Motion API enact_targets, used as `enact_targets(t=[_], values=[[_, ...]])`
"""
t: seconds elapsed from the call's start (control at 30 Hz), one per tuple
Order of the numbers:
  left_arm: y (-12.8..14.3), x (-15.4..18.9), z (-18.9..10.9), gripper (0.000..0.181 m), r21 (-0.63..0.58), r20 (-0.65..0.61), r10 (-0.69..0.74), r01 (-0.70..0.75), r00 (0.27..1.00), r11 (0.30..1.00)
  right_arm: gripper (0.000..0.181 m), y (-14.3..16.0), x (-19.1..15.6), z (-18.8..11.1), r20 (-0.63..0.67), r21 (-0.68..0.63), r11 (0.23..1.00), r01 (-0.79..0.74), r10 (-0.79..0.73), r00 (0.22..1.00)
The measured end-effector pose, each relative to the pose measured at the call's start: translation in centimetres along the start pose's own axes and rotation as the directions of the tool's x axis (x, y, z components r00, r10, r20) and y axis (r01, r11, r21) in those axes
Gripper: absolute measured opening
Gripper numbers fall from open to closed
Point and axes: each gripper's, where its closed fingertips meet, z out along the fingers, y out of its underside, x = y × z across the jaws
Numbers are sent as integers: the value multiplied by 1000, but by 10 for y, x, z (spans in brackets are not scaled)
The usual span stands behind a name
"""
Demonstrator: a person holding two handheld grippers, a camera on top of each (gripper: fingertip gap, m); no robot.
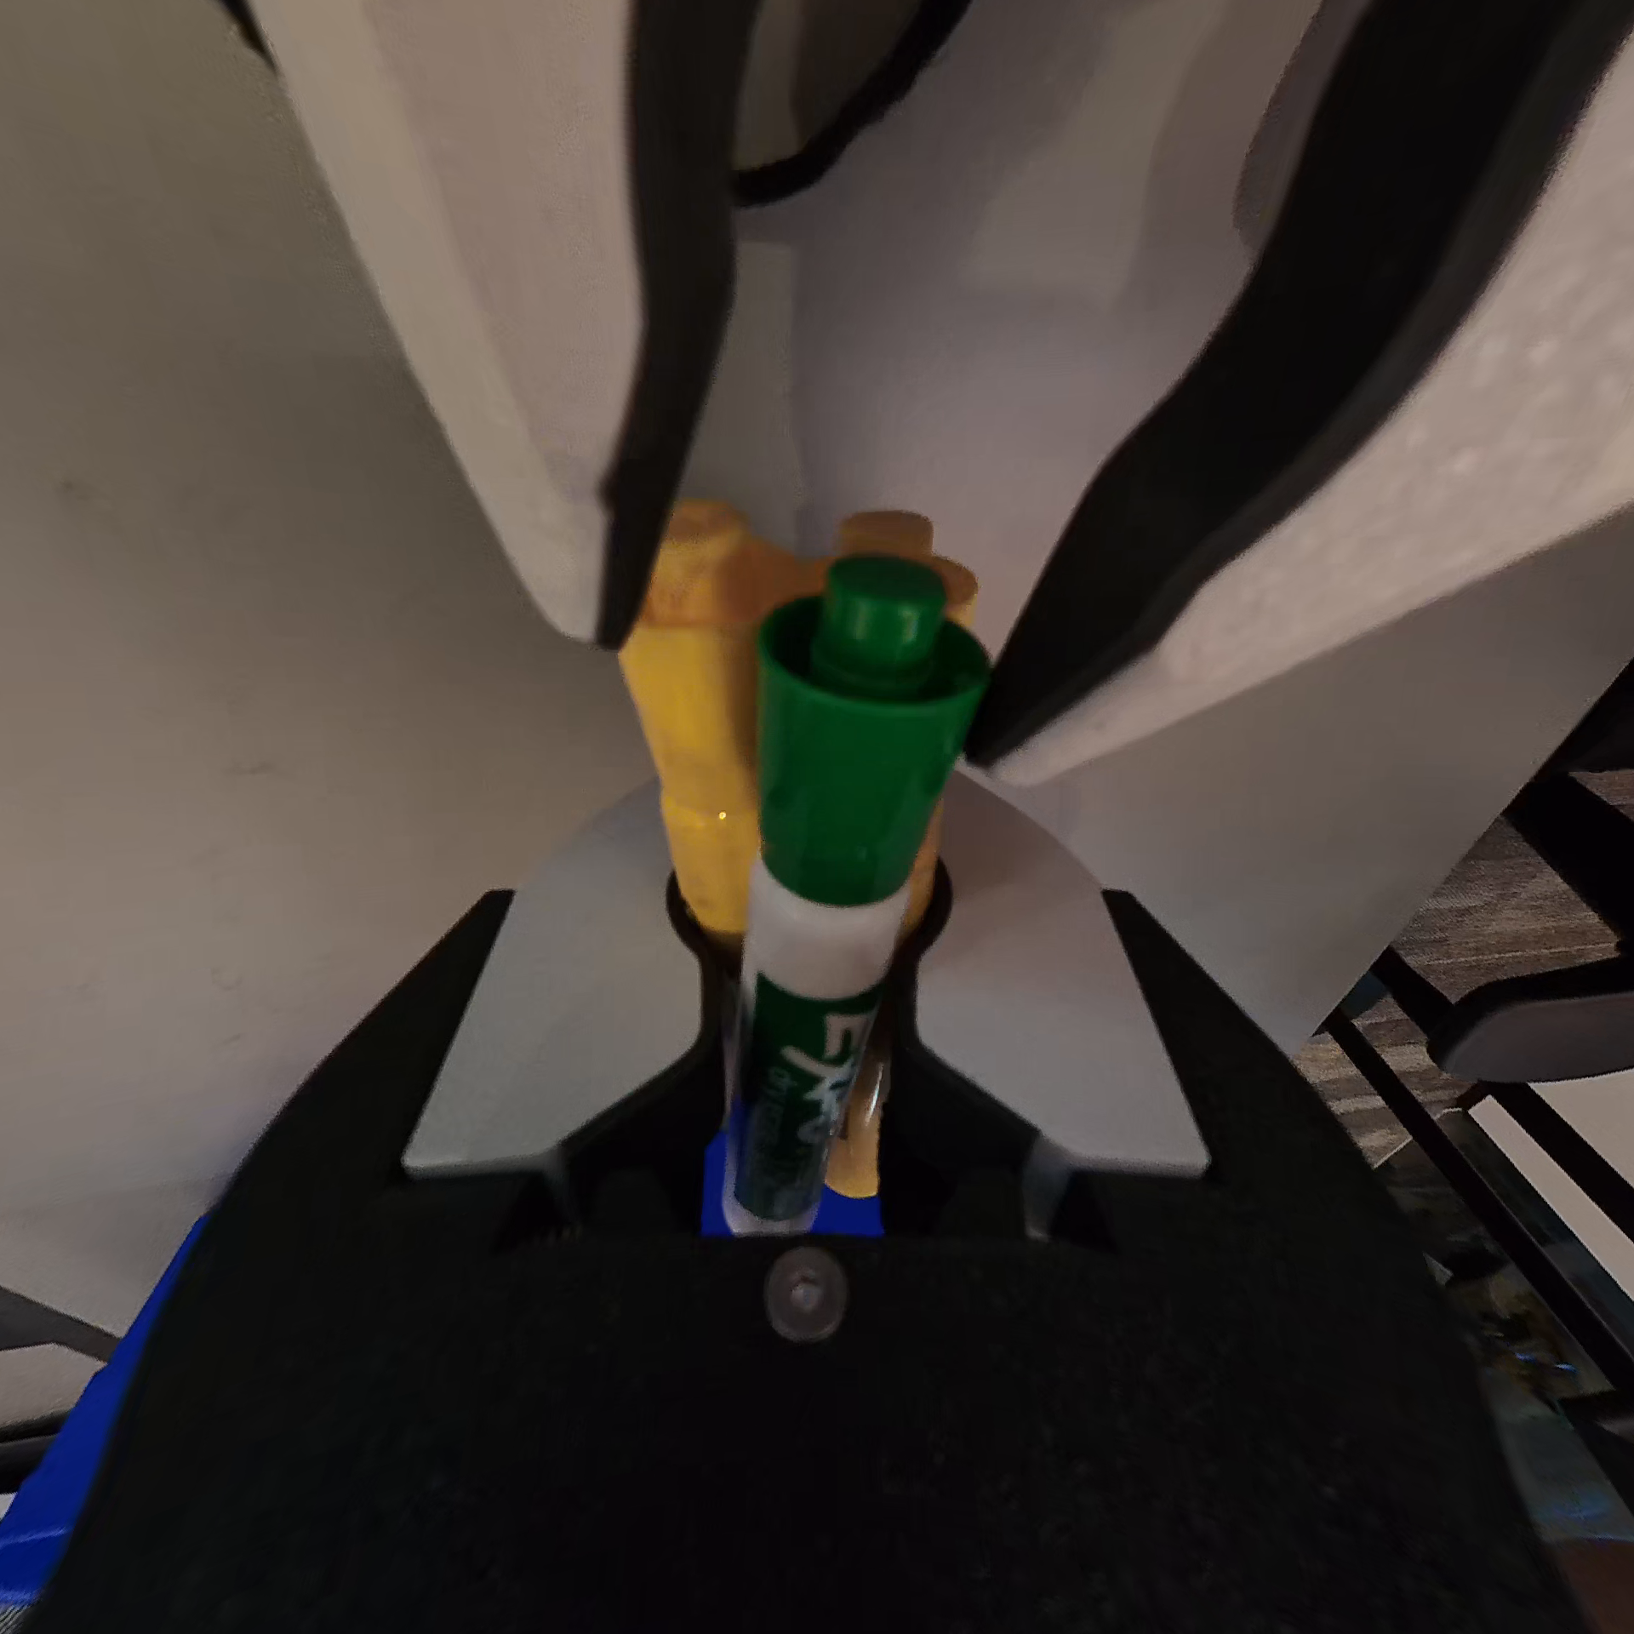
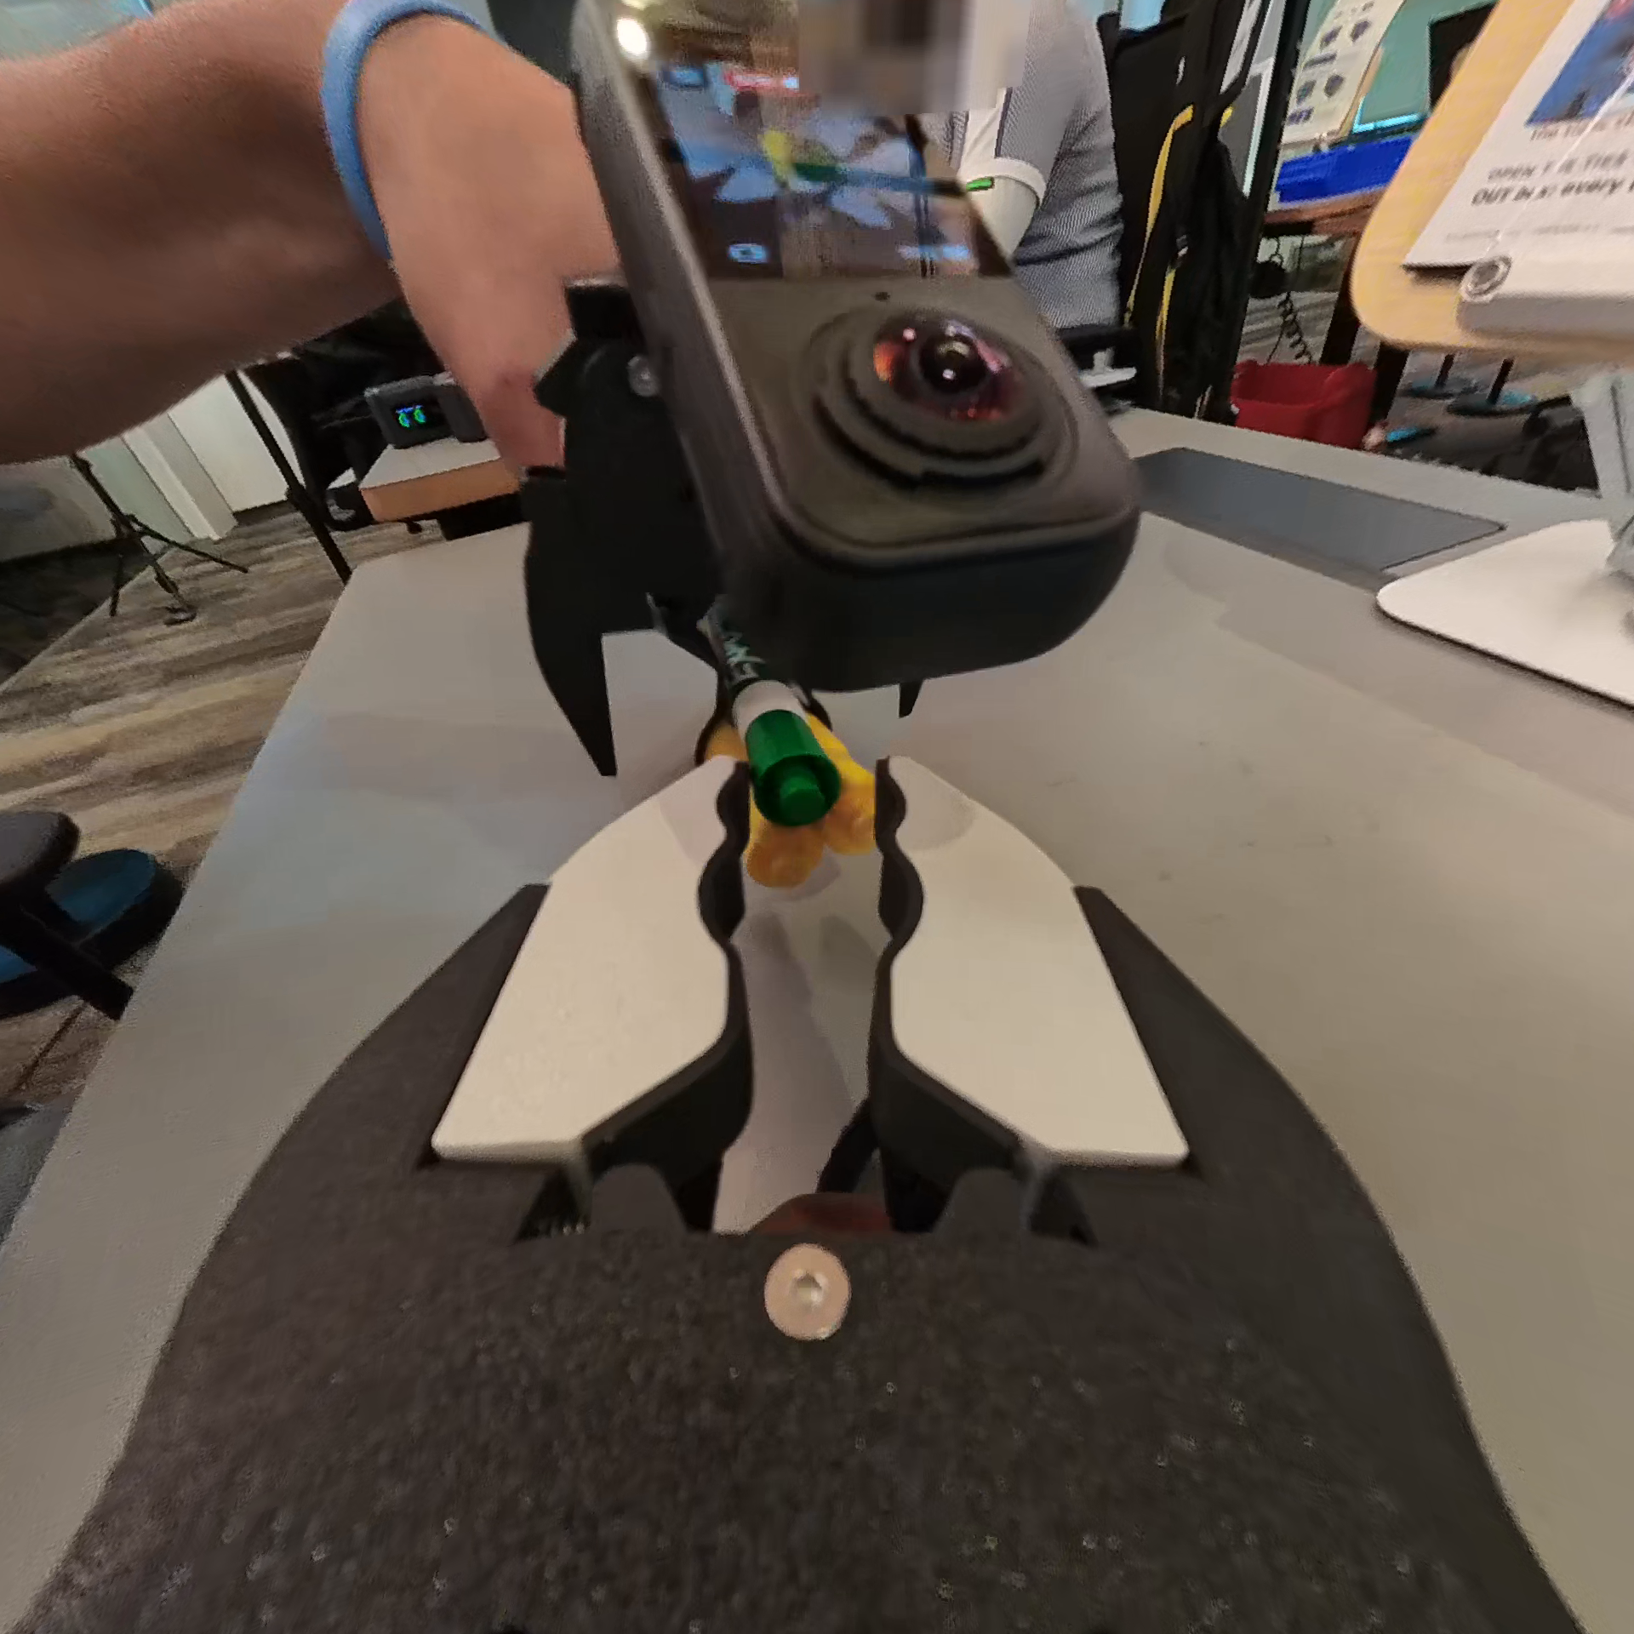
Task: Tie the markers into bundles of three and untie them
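Three markers, one with a green cap (image 1: 871,707) and two yellow (image 1: 698,698), are held together in my left gripper (image 1: 806,902). It is shut on their barrels, and the caps stick out forward. In the right wrist view the green cap (image 2: 790,778) and yellow caps (image 2: 782,858) point at me from the left gripper (image 2: 752,698), which a hand holds above the grey table (image 2: 1238,884). My right gripper (image 2: 806,796) is open, its fingertips flanking the caps closely. I cannot tell if they touch. A thin black loop (image 1: 782,177) shows between its fingers near their base.
A white stand base (image 2: 1503,610) and a dark mat (image 2: 1309,513) lie at the table's far right. A person sits behind the table. A red bin (image 2: 1300,402) and chairs stand beyond it, and a stool (image 2: 35,858) stands off the left edge. The tips of one gripper are about 9 cm away from the tips of the other.
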Motion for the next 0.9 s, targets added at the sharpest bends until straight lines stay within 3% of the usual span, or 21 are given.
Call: enact_targets(t=[0.07,0.33,0.73,0.9], values=[[0,0,0,40,5,-4,-4,4,1000,1000,19,0,-1,-3,3,-7,999,34,-34,999],[2,0,3,40,-2,-9,-5,5,1000,1000,28,1,2,-4,10,-9,1000,-13,13,1000],[-5,6,4,40,10,-28,5,-5,1000,1000,20,1,-6,5,24,-20,999,25,-24,999],[-4,5,2,40,-1,-23,4,-4,1000,1000,28,2,-2,4,6,-31,999,14,-13,1000]])
